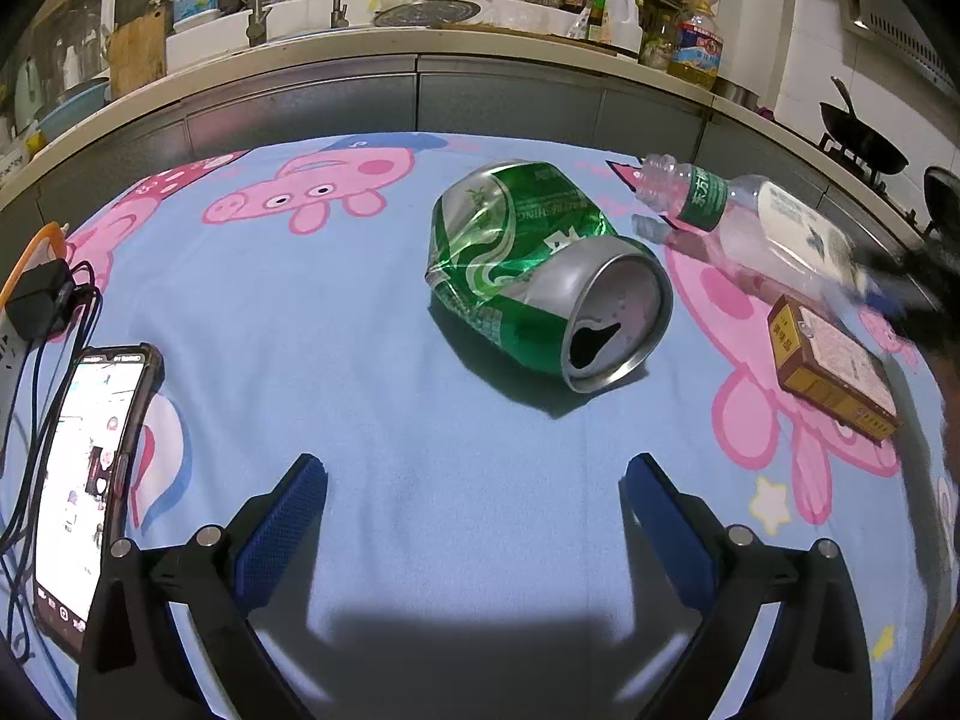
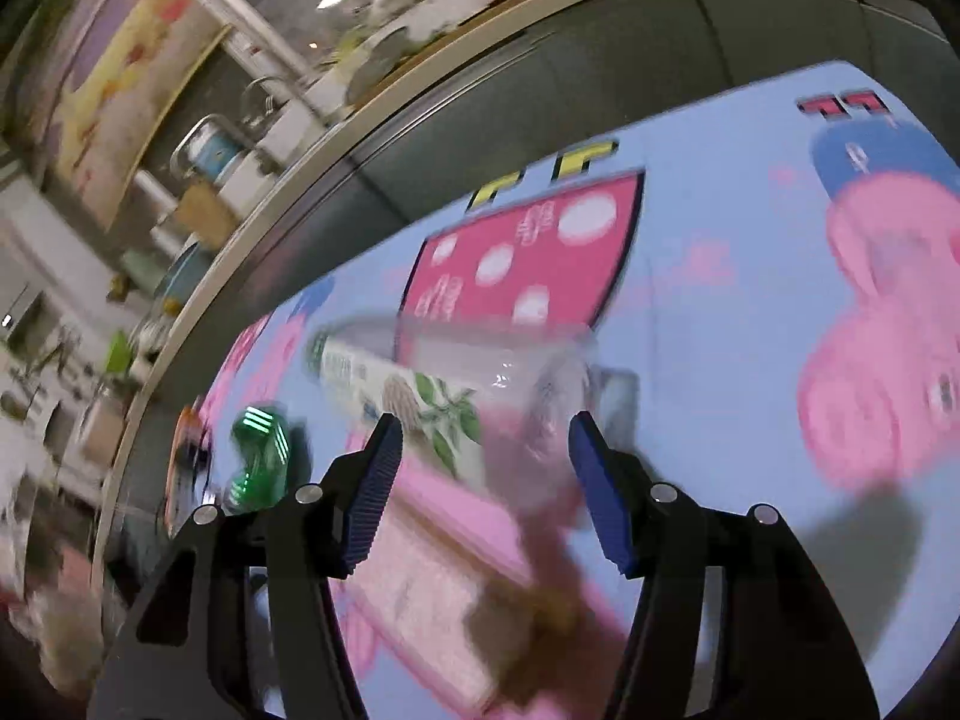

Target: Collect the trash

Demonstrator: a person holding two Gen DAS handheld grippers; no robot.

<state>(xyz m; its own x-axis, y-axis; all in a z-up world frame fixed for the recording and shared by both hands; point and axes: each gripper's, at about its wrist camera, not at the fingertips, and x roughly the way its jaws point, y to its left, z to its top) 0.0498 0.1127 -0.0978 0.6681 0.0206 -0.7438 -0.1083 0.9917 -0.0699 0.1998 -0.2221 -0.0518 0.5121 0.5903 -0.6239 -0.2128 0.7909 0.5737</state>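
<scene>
The right tongs (image 2: 480, 480), apart and blurred, frame the lying clear bottle (image 2: 444, 372) and should settle squarely before closing, while the left tongs (image 1: 474, 516), also apart and empty, face the crushed can (image 1: 540, 276), with a box (image 1: 834, 372) and phone (image 1: 84, 480) flanking the counter (image 1: 360, 312).

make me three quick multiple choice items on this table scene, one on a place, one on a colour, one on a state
1. Where is the phone relative to the crushed can?
A. at its left
B. on top of it
C. inside it

2. What colour is the crushed can?
A. red
B. green
C. yellow

3. How is the left hand-held gripper?
A. shut on the can
B. shut on the bottle
C. open, holding nothing

Answers: 1 A, the phone lies at the cloth's left edge; 2 B, green body with silver top; 3 C, its fingers stand wide apart over bare cloth.
</scene>
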